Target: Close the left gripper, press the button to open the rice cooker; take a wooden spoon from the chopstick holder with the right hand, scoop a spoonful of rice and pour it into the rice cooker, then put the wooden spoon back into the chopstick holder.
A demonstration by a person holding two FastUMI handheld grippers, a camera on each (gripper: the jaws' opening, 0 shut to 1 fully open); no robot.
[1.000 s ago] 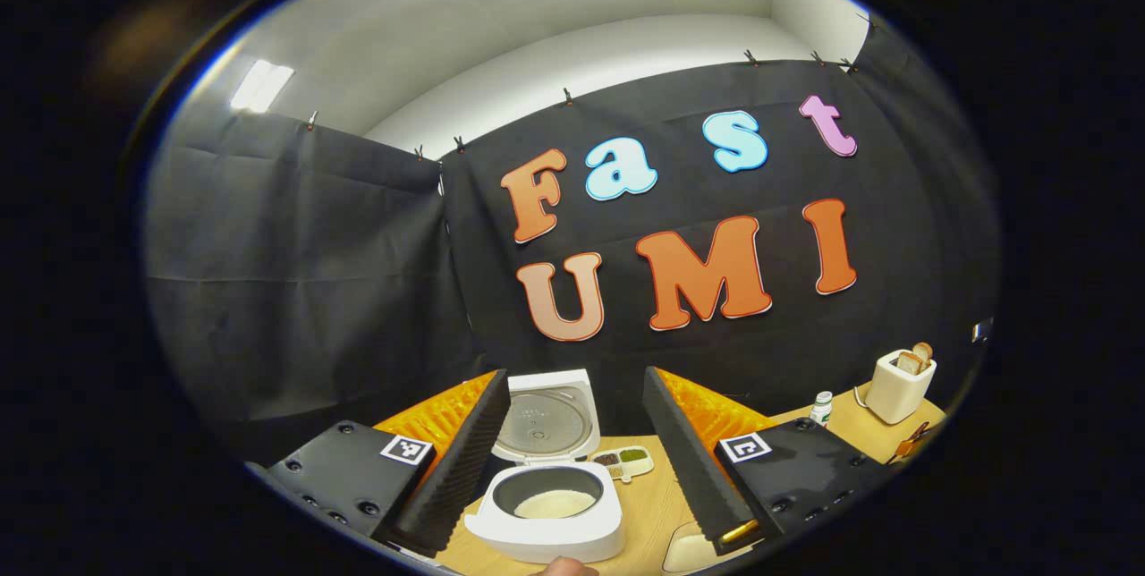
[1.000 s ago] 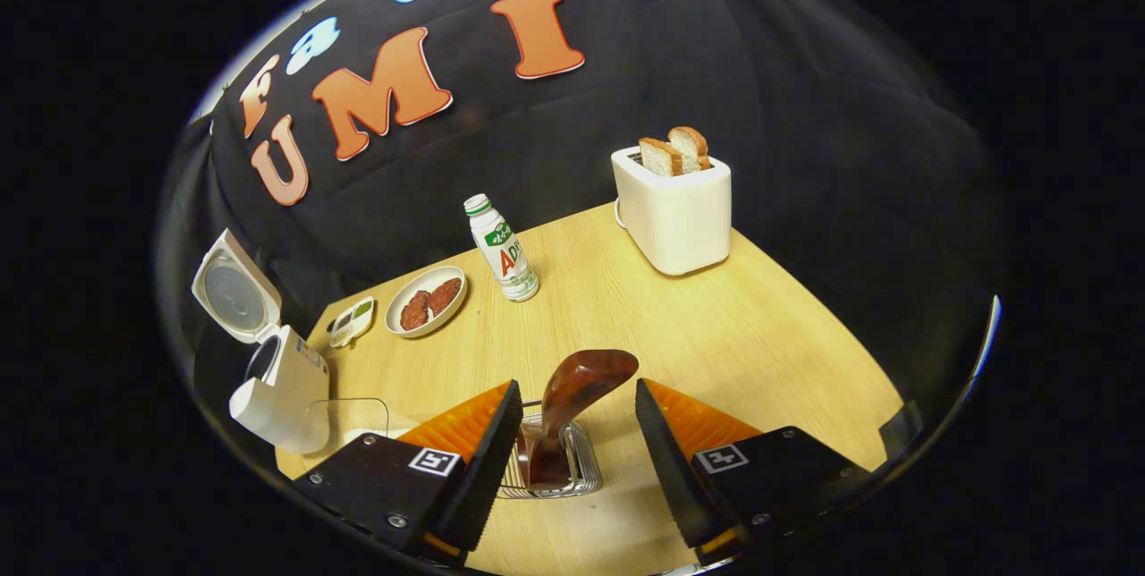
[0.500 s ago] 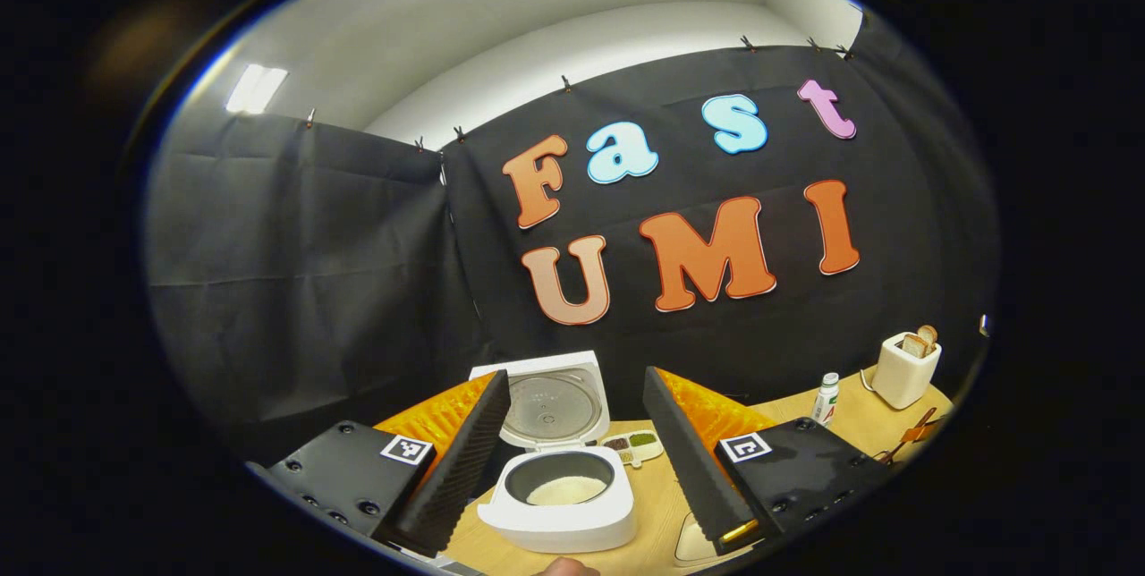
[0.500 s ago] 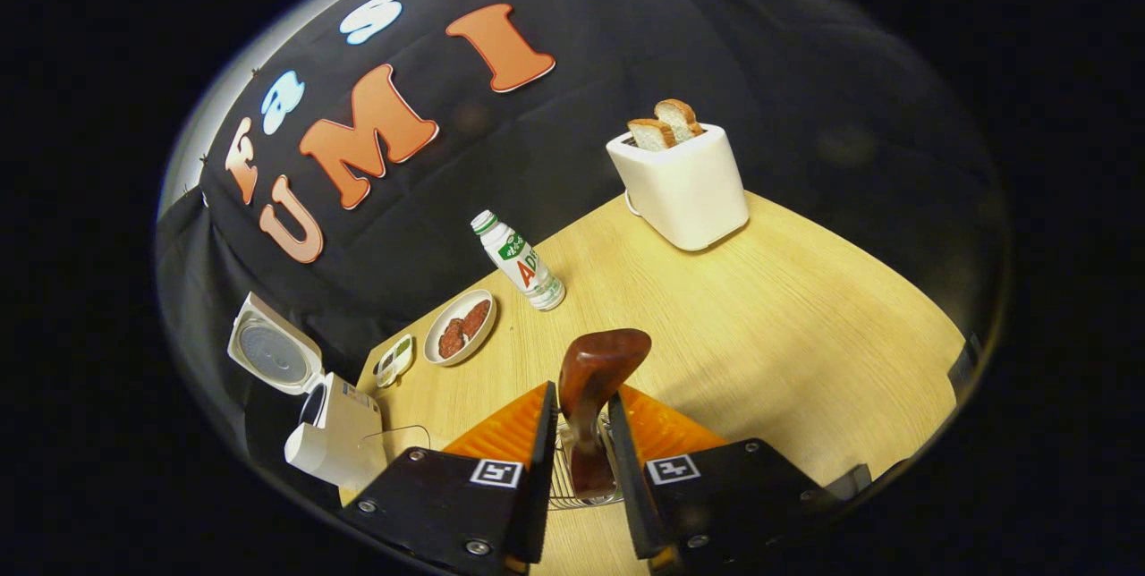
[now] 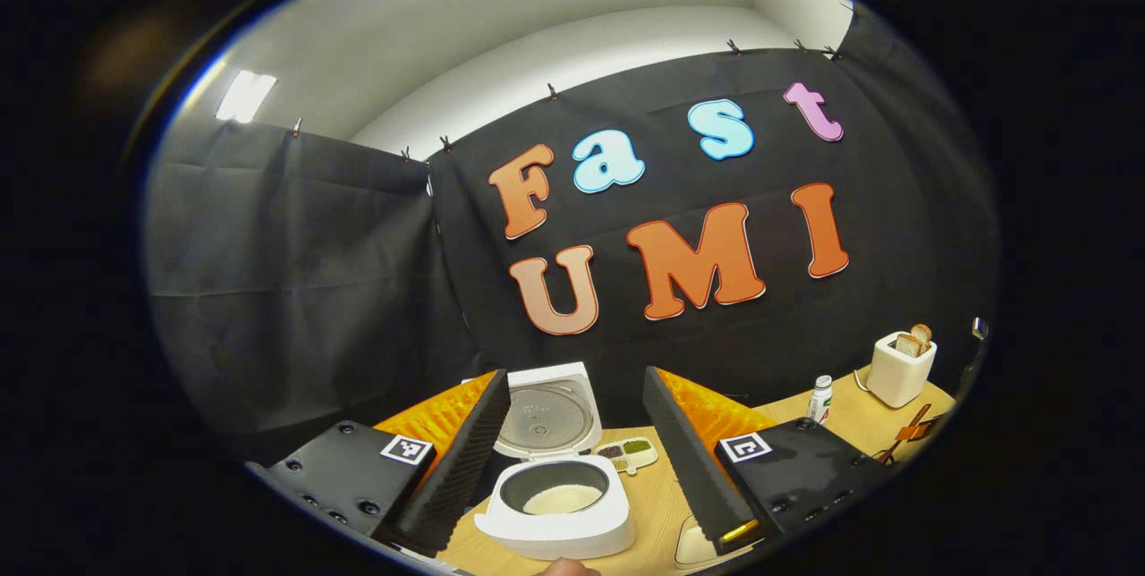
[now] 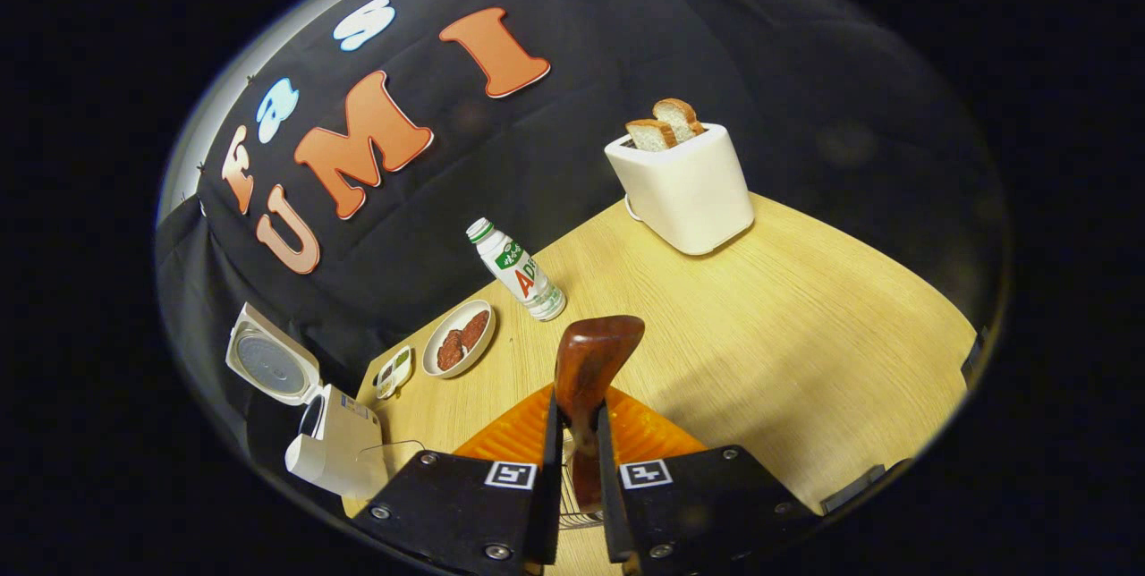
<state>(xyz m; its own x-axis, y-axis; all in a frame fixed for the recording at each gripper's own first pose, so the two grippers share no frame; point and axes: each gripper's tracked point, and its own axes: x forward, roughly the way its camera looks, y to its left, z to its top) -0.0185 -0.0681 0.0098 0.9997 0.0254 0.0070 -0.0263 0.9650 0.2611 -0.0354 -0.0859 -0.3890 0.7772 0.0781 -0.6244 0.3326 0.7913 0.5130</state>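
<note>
A dark brown wooden spoon (image 6: 592,352) stands upright in the wire chopstick holder (image 6: 565,504), its broad end up. My right gripper (image 6: 577,410) is shut on the spoon's shaft just above the holder. The white rice cooker (image 6: 333,449) sits at the table's left edge with its lid (image 6: 268,366) raised. In the left gripper view the open rice cooker (image 5: 559,527) is right ahead, with white rice in its pot (image 5: 562,498) and its lid (image 5: 544,419) tipped back. My left gripper (image 5: 575,376) hangs open above it, holding nothing.
On the wooden table (image 6: 787,317) are a white toaster (image 6: 684,187) with two bread slices, a small bottle (image 6: 519,270), a plate (image 6: 458,346) with brown pieces, and a small divided dish (image 6: 392,372). A clear container (image 6: 394,460) stands beside the cooker.
My right gripper's fingers have come together from wide apart onto the spoon's shaft. The left gripper stays open and has only drifted slightly over the cooker.
</note>
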